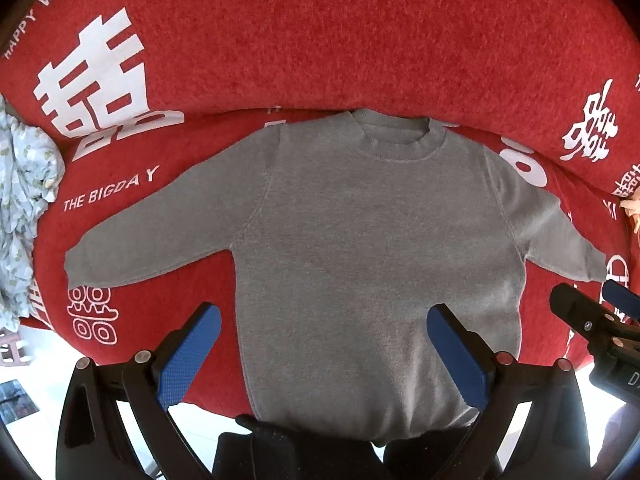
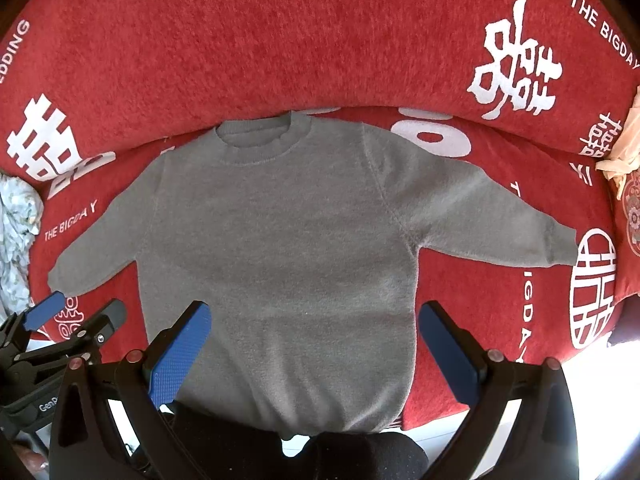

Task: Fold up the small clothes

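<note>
A small grey sweater (image 1: 372,240) lies flat and face up on a red blanket (image 1: 320,32), directly ahead of both grippers, its ribbed collar at the far end and its hem at the near end, closest to the tools. Both sleeves are spread outward and angled back toward the near side; no fold is visible in the body. The left gripper (image 1: 324,320) is held above the lower part of the sweater with its blue-padded fingers (image 1: 188,356) spread wide, one over the blanket just left of the sweater's side seam, the other over the body; nothing is between them. The right gripper (image 2: 316,318) is likewise spread wide and empty, its fingers straddling the lower right part of the body, the outer finger over bare blanket. In each wrist view the other gripper appears at the edge, near a sleeve cuff. The red blanket carries white characters and the words "THE BIGDAY". A pale patterned cloth (image 1: 20,208) lies at the far left of the tools, and a cream-coloured item (image 2: 624,148) at the far right; neither touches the sweater.
</note>
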